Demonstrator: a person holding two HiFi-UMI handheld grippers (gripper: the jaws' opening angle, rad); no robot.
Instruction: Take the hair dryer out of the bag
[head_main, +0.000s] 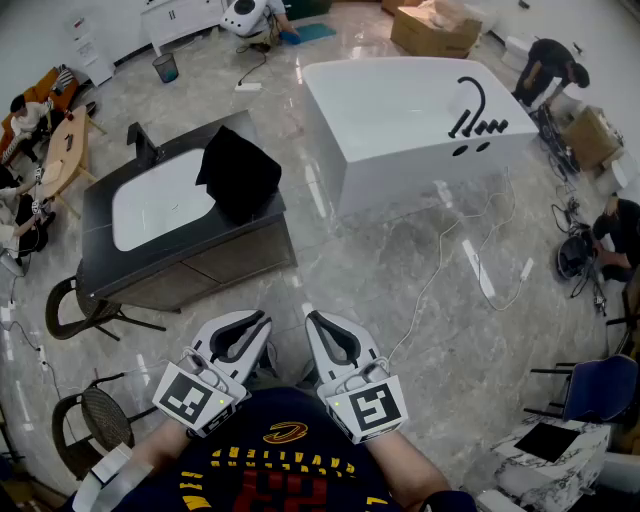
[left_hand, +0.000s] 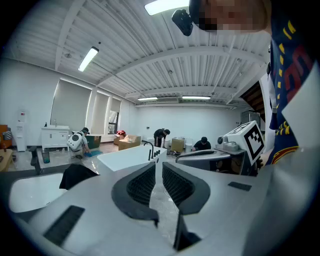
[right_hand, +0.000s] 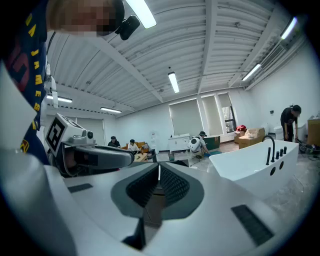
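Note:
A black bag (head_main: 238, 172) lies on the right end of a dark vanity counter (head_main: 110, 255) with a white basin; it also shows as a dark shape in the left gripper view (left_hand: 75, 176). No hair dryer is in sight. Both grippers are held close to the person's chest, far from the bag, and point forward over the marble floor. On my left gripper (head_main: 262, 320) (left_hand: 158, 164) the jaws stand a narrow slit apart, with nothing between them. My right gripper (head_main: 313, 320) (right_hand: 159, 165) is shut and empty, its tips meeting.
A white bathtub (head_main: 400, 100) with a black tap stands beyond, to the right. Two chairs (head_main: 80, 310) (head_main: 95, 420) are on the left, a blue chair (head_main: 605, 385) on the right. A white cable (head_main: 450, 250) trails over the floor. Several people work round the room's edges.

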